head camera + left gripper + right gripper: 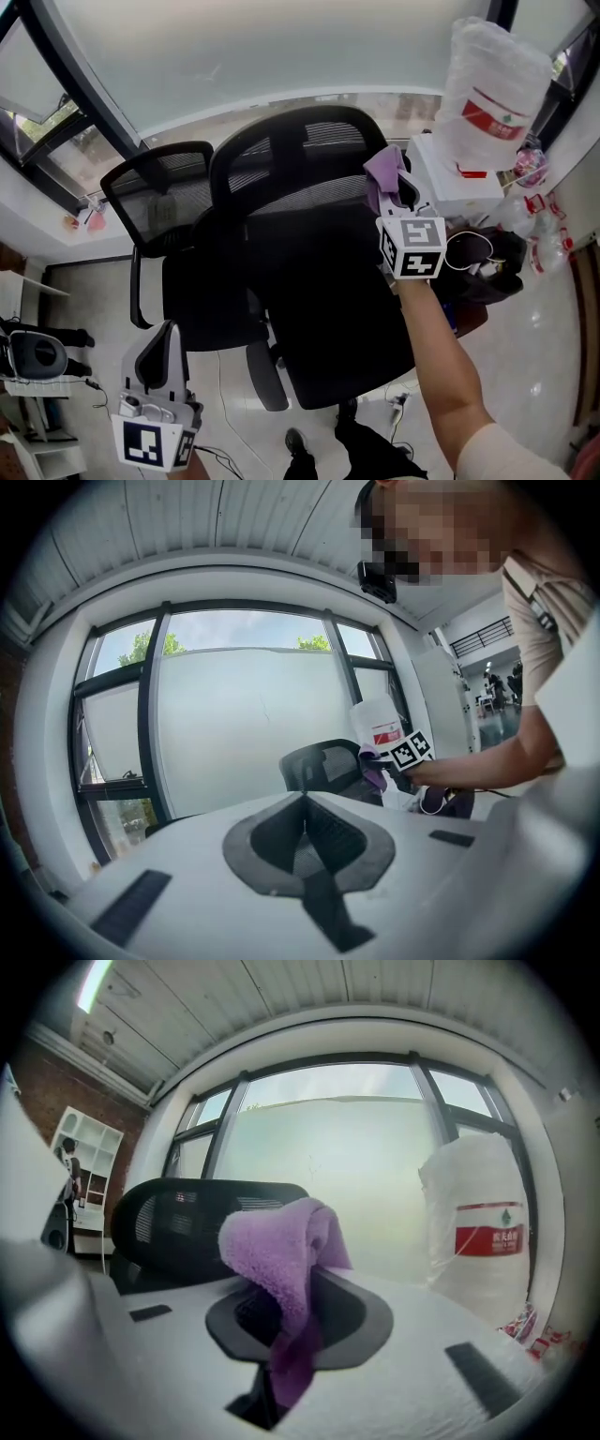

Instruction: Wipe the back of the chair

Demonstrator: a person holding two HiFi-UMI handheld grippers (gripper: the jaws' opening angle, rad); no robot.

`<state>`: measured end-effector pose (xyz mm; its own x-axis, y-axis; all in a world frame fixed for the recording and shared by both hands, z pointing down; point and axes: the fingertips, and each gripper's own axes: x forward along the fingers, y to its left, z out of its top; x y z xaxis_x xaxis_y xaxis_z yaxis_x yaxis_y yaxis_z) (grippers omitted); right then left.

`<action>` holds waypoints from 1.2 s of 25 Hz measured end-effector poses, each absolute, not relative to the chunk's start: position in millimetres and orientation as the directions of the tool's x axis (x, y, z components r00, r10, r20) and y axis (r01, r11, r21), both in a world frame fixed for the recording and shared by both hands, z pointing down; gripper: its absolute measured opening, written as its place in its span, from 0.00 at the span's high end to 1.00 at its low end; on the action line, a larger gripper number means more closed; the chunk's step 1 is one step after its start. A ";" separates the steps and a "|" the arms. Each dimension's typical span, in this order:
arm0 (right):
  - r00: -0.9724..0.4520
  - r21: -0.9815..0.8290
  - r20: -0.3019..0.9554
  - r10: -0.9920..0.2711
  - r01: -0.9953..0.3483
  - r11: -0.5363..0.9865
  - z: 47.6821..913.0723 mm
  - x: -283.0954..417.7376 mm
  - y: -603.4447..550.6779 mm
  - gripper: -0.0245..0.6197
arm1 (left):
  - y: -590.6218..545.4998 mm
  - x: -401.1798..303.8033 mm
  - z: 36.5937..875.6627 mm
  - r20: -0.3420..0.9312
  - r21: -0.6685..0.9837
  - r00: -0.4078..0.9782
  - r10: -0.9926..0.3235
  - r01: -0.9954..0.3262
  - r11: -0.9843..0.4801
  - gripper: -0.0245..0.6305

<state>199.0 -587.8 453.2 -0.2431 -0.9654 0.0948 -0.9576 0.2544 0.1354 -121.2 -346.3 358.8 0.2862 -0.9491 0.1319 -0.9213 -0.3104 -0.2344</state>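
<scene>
My right claw (401, 192) pinched the purple cloth (382, 172) by the right edge of the chair back (281, 178), my left claw (164, 337) hung shut and empty well apart, and I judged that a firm, flat press across the mesh would wipe best.

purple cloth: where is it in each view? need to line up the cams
Head view: purple cloth right of centre, at the right edge of the chair back.
Left gripper view: small, right of centre, beside the chair back.
Right gripper view: dead centre, large in the foreground.
Shared landmark: the water bottle with the red label.
</scene>
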 end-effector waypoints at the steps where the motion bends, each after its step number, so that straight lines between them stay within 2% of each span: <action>1: -0.245 0.131 0.096 -0.965 -0.958 0.256 453.3 198.3 -589.1 0.88 | -347.3 -119.9 359.8 0.132 -0.234 0.288 -0.948 -0.921 -0.313 0.95; 10: -0.282 0.118 0.124 -0.951 -0.948 0.296 460.6 170.8 -594.5 0.88 | -344.7 -128.2 362.5 0.132 -0.227 0.278 -0.951 -0.926 -0.303 0.95; 18: -0.483 0.113 0.210 -0.850 -0.852 0.512 489.3 41.9 -595.2 0.88 | -328.1 -157.2 372.3 0.140 -0.213 0.231 -0.963 -0.942 -0.257 0.95; 25: -0.637 0.113 0.234 -0.734 -0.733 0.671 486.0 -58.4 -561.3 0.88 | -317.8 -190.6 374.1 0.098 -0.225 0.229 -0.969 -0.943 -0.245 0.95; 30: -0.654 0.101 0.282 -0.702 -0.708 0.699 484.7 -77.3 -541.1 0.88 | -291.9 -211.0 376.9 0.132 -0.202 0.189 -0.973 -0.956 -0.214 0.95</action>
